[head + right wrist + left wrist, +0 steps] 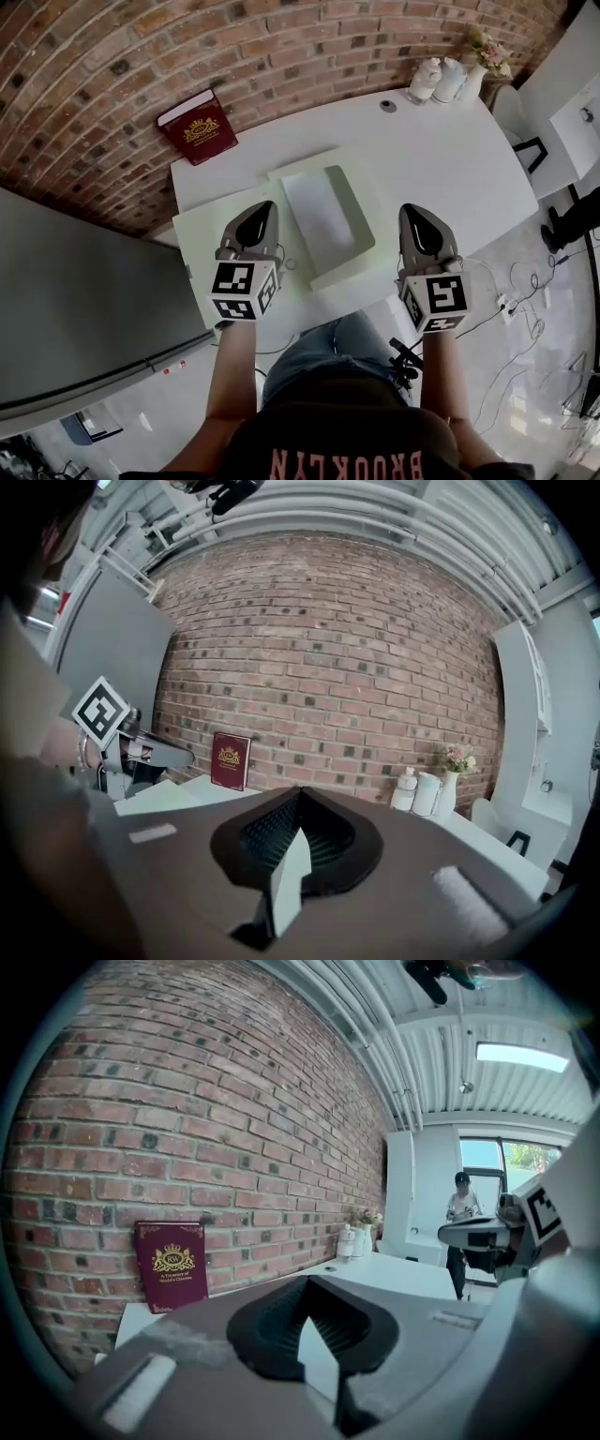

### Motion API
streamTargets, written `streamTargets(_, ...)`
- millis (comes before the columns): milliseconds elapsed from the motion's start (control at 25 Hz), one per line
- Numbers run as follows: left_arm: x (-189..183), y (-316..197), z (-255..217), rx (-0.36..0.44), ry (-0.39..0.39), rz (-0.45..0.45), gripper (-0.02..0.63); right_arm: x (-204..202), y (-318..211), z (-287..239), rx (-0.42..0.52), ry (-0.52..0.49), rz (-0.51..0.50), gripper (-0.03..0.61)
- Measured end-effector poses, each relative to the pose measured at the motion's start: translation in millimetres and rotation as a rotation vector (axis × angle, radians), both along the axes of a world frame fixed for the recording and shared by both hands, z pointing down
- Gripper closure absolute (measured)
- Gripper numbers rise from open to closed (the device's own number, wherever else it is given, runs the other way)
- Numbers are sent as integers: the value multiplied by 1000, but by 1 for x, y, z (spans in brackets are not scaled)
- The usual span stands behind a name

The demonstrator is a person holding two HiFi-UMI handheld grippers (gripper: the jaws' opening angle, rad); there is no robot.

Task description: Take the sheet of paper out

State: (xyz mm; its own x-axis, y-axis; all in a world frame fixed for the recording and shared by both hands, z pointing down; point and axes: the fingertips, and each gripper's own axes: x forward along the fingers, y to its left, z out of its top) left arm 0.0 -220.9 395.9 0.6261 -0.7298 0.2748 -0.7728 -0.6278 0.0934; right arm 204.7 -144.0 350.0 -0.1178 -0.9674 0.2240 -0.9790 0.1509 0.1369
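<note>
left gripper [261, 214] and right gripper [412, 216], jaws closed on nothing, hung at the desk's [441, 159] near edge; tugging the sheet of paper [319, 211] might drag the folder [354, 202].

The person wears a dark brown T-shirt [347, 436] with reddish BROOKLYN lettering and blue jeans [323, 352]. The left gripper [266, 208] and right gripper [409, 211] are grey shells with glossy black tops. Each carries a cube [242, 291] of black-and-white square markers.

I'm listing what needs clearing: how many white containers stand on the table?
2. One white container and a second stand side by side at the table's far right corner, beside the flower vase. None seems hidden.
</note>
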Motion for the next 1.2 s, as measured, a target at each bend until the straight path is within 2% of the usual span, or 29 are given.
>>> streamTargets(120, -1, -6, 11, -37, -2, -48, 614, 8, -14, 14, -52, -7, -46, 578)
streamTargets(360, -4, -15, 32, -104, 1, -130, 614, 23, -52, 24, -72, 10, -109, 578)
streamTargets(520, -2, -16, 45, -163, 13, -142, 614, 27, -64, 44, -134, -9, -134, 578)
streamTargets(720, -1, -15, 71, -275, 70, -167, 614, 28, -76, 63, -170, -27, -162, 578)
streamTargets(880, 1, -7, 94, -353, 75, -184, 612, 30, -80, 78, -198, -45, -178, 578)
streamTargets(920, 3, -4, 100, -383, 79, -171, 606, 31, -81, 81, -201, -49, -182, 578)
streamTargets(960, 7, -1, 107, -417, 81, -152, 521, 31, -83, 84, -205, -53, -185, 578)
streamTargets(1000, 10, 2, 113, -448, 81, -134, 499, 31, -85, 87, -210, -57, -190, 578)
streamTargets(1200, 20, 12, 142, -572, 100, -109, 497, 29, -91, 102, -242, -65, -213, 578)
